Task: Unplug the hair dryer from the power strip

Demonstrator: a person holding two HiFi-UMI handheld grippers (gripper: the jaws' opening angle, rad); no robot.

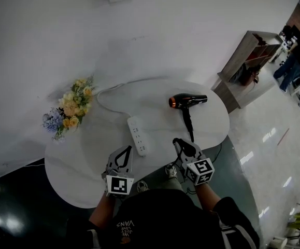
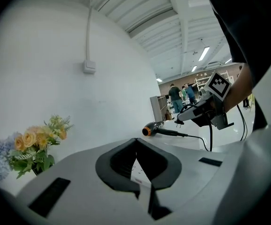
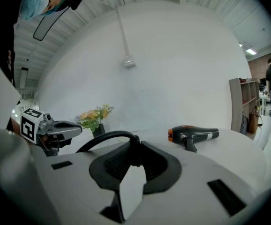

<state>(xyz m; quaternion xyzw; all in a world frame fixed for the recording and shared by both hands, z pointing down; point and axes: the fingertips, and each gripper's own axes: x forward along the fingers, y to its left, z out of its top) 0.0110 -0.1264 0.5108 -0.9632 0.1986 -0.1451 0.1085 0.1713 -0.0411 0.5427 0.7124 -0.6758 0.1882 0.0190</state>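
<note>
The white power strip [image 1: 138, 134] lies in the middle of the round white table [image 1: 82, 160], with no plug in its sockets. The black hair dryer [image 1: 187, 101] lies at the far right of the table, also in the right gripper view [image 3: 194, 135]. Its black cord [image 1: 188, 123] runs to my right gripper [image 1: 179, 142], which is shut on the black plug [image 3: 135, 150]. In the left gripper view the plug [image 2: 178, 120] hangs in the air with its prongs bare. My left gripper [image 1: 124, 151] is shut and empty, just left of the strip's near end.
A bunch of yellow and blue flowers [image 1: 69, 110] stands at the table's far left edge. The strip's white lead [image 1: 105, 95] curves toward the wall. A wooden shelf unit [image 1: 248, 61] and several people stand far right.
</note>
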